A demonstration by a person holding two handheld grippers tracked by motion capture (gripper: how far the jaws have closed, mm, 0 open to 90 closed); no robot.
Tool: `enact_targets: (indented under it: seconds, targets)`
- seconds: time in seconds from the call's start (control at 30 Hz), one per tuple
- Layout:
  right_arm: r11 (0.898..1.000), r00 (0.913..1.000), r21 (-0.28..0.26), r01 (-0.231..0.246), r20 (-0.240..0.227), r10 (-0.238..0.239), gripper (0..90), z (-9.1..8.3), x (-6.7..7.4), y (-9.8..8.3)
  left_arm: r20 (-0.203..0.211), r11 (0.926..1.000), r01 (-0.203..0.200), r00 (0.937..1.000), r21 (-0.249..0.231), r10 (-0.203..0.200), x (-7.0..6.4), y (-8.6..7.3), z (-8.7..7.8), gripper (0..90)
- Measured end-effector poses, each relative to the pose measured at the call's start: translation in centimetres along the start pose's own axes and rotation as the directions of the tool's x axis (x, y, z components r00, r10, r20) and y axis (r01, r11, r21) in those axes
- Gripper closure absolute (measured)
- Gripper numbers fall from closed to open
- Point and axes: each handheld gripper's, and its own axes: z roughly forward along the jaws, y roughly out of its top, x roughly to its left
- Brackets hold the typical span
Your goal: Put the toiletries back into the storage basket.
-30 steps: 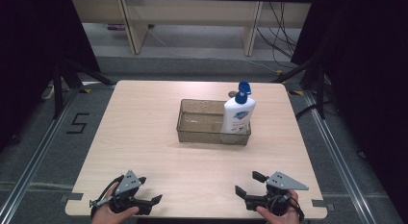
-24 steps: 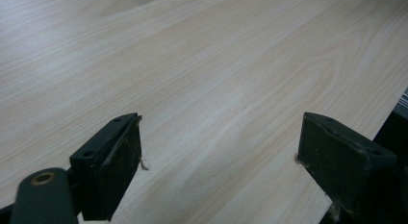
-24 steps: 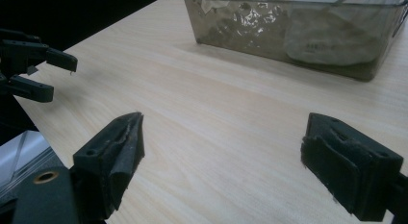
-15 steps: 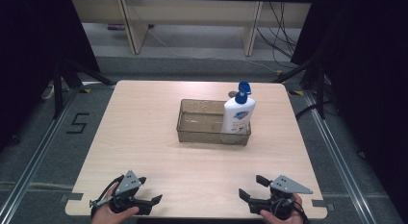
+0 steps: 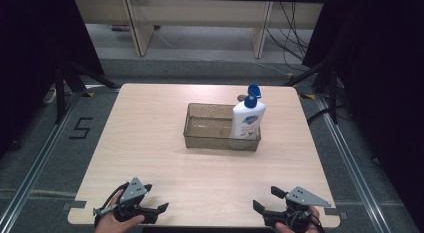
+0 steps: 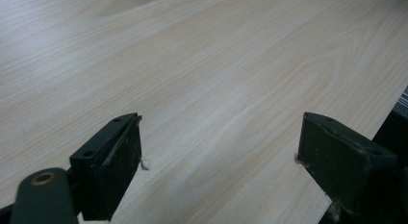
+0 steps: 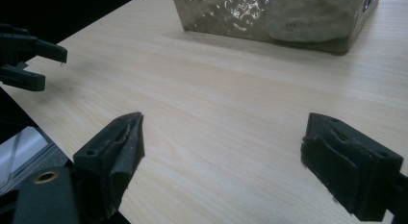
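A white bottle with a blue pump cap [image 5: 247, 119] stands upright in the right end of a clear plastic bin [image 5: 210, 129] at the table's middle. My left gripper [image 5: 158, 212] is at the near left edge, held by a hand, jaws pointing right. In the left gripper view it [image 6: 219, 156] stands open over bare wood. My right gripper [image 5: 266, 199] is at the near right edge, jaws pointing left and forward. In the right gripper view it [image 7: 221, 152] stands open with nothing between its fingers, and the bin [image 7: 274, 17] lies far ahead.
The pale wooden table [image 5: 150, 143] has dark floor on both sides and a shelf unit [image 5: 200, 18] beyond its far edge. A small dark thing [image 5: 241, 98] lies just behind the bin. The left gripper [image 7: 29, 56] shows at the left of the right gripper view.
My right gripper has drawn back a little toward the near right corner. The left gripper has barely shifted. Bottle and bin have not moved.
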Motion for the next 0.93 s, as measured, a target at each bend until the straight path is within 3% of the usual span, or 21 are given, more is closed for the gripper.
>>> enact_targets:
  seconds: [0.03,0.07,0.13,0.17,0.23,0.27,0.5,0.7,0.8,0.9,0.93]
  targets:
    - [1.0,0.9996,0.007,-0.028,-0.009,0.028,15.3,-0.03,0.24,-0.1,0.0,1.0,-0.001,1.0,0.0,0.001,0.0,0.0,0.0,14.9]
    - [1.0,1.0,-0.006,0.003,-0.002,-0.003,15.3,0.12,0.04,-0.15,0.001,1.0,0.0,1.0,0.002,0.0,-0.01,-0.01,0.0,14.9]
    - [1.0,1.0,0.014,0.009,0.005,-0.009,15.3,-0.05,0.08,-0.23,0.002,1.0,-0.002,1.0,0.001,0.002,-0.01,-0.02,0.01,14.9]
    - [1.0,0.9998,0.009,0.019,-0.003,-0.019,15.3,0.04,0.0,-0.29,0.001,0.9997,0.024,0.9997,0.002,-0.024,-0.23,-0.05,-0.04,14.9]
    - [1.0,0.9998,0.005,0.018,-0.013,-0.018,15.3,0.09,0.03,-0.38,0.001,0.9998,0.018,0.9998,0.004,-0.018,-0.2,-0.04,-0.05,14.9]
    - [1.0,0.9999,0.007,0.012,-0.007,-0.012,15.3,0.12,0.06,-0.43,0.011,0.9992,0.039,0.9992,-0.006,-0.039,-0.39,-0.07,-0.01,14.9]
    - [0.999,0.9998,0.033,0.016,-0.01,-0.015,15.3,0.09,0.12,-0.57,0.007,0.9984,0.054,0.9985,-0.019,-0.053,-0.53,-0.08,0.06,15.0]
    - [0.999,0.9997,0.031,0.016,-0.017,-0.015,15.3,0.38,0.22,-0.66,0.012,0.9992,0.04,0.9991,-0.008,-0.04,-0.39,-0.1,0.07,14.9]
    - [0.999,0.999,0.031,0.044,-0.007,-0.043,15.4,0.22,0.07,-0.64,0.01,0.9994,0.035,0.9993,0.007,-0.035,-0.32,-0.07,0.04,14.9]
    - [0.999,0.9999,0.042,0.005,-0.016,-0.004,15.4,0.26,0.21,-0.66,0.008,0.9996,0.022,0.9997,0.018,-0.022,-0.21,-0.02,-0.09,14.9]
    - [0.999,0.9998,0.038,0.02,-0.006,-0.02,15.4,0.31,0.08,-0.67,0.014,0.9997,0.012,0.9998,0.022,-0.013,-0.13,0.0,-0.14,14.9]
